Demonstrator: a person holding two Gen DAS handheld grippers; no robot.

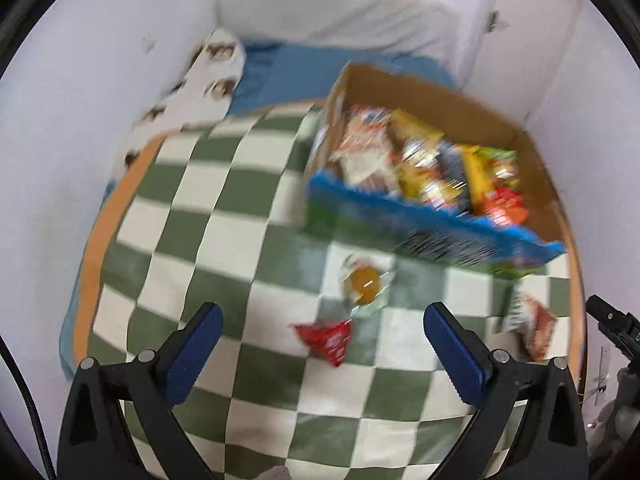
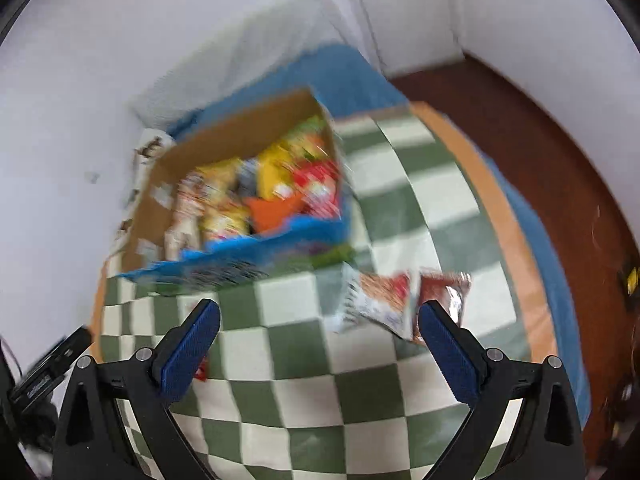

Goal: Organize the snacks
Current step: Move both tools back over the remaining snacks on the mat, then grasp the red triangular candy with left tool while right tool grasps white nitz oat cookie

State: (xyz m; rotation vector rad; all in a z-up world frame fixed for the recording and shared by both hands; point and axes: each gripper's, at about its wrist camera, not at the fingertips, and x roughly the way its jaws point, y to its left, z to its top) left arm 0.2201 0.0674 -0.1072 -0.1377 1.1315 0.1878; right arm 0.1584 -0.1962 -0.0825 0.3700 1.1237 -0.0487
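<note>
Left hand-held gripper (image 1: 322, 330), jaws wide apart & empty, has the red snack packet (image 1: 326, 339) lying on the checkered blanket (image 1: 208, 216) right between its tips, long axis approx 10-to-4, w/ snack box (image 1: 432, 168) at 1 o'clock; right hand-held gripper (image 2: 320, 328), also apart, is farther.

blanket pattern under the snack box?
Green-and-white checkerboard blanket, orange border; clearest in left wrist view.

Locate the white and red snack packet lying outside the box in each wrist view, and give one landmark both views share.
Left wrist: white and red snack packet lies far right on the checkered blanket, below the box's near corner.
Right wrist: same packet lies centre-right, beside the right gripper's right finger.
Shared landmark: the cardboard snack box.
</note>
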